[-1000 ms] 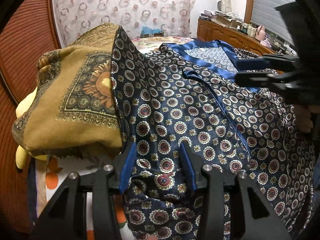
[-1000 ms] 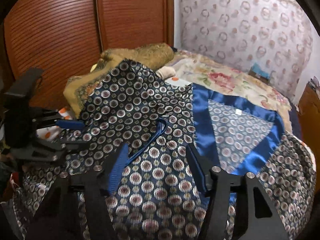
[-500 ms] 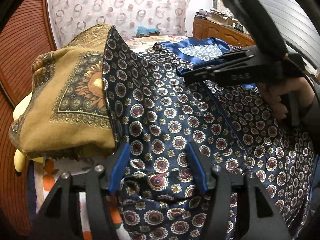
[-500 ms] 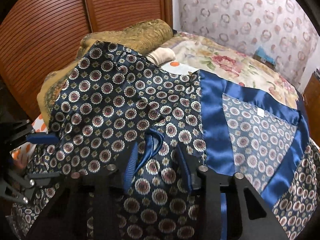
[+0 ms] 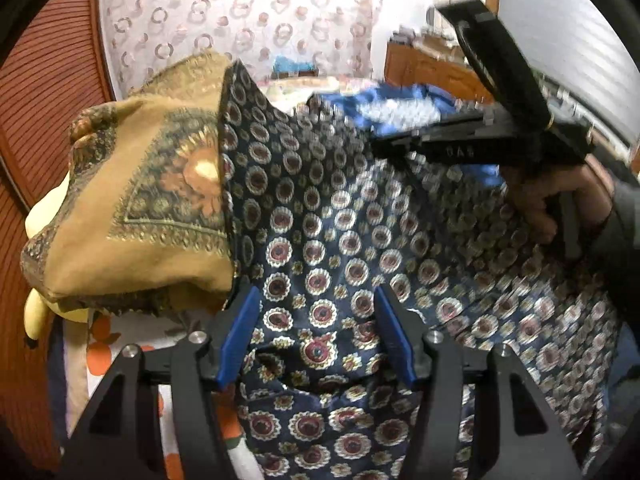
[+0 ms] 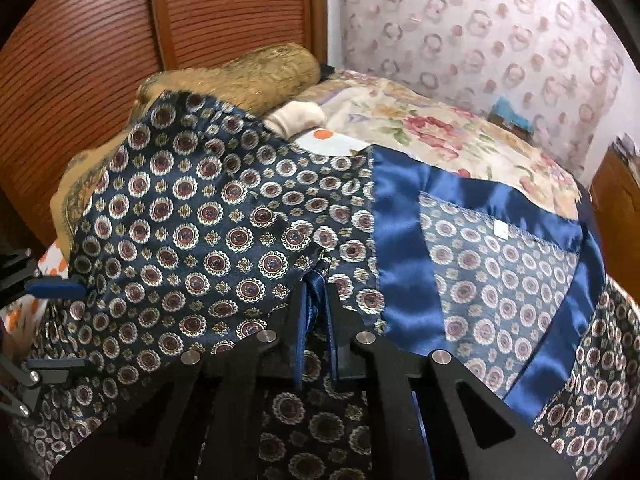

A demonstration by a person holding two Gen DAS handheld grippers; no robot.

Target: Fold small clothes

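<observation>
So, from the left: we see a mustard-gold patterned cloth (image 5: pixel 132 200) bunched at the left edge of the bed, by the ribbed wooden wardrobe door (image 6: pixel 100 40), with something pale yellow (image 5: pixel 38 220) poking out under it. The navy patterned garment (image 5: pixel 328 248) lies spread over the bed, its left edge lapping onto the gold cloth. In the left wrist view our left gripper (image 5: pixel 316 336) sits low over the garment's near hem, blue pads wide apart, fabric between them but neither pad pressing on it; nothing held. Right of that, the right gripper (image 5: pixel 384 146) reaches in from the right side, blurred, with our hand (image 5: pixel 560 200) wrapped on its handle.

In the right wrist view the left gripper's blue fingertips (image 6: pixel 56 288) show at the far left edge on the garment. At centre the right gripper (image 6: pixel 316 284) has its jaws closing, nearly together, pinching a blue satin loop (image 6: pixel 314 280) of the garment and a ridge of the patterned fabric. Further right we see the garment's blue satin trim (image 6: pixel 400 240) framing a lighter inner panel (image 6: pixel 492 272) with a small white tag (image 6: pixel 501 230). Beyond lies the floral bedspread (image 6: pixel 440 136), then ring-patterned wallpaper (image 6: pixel 480 20).
</observation>
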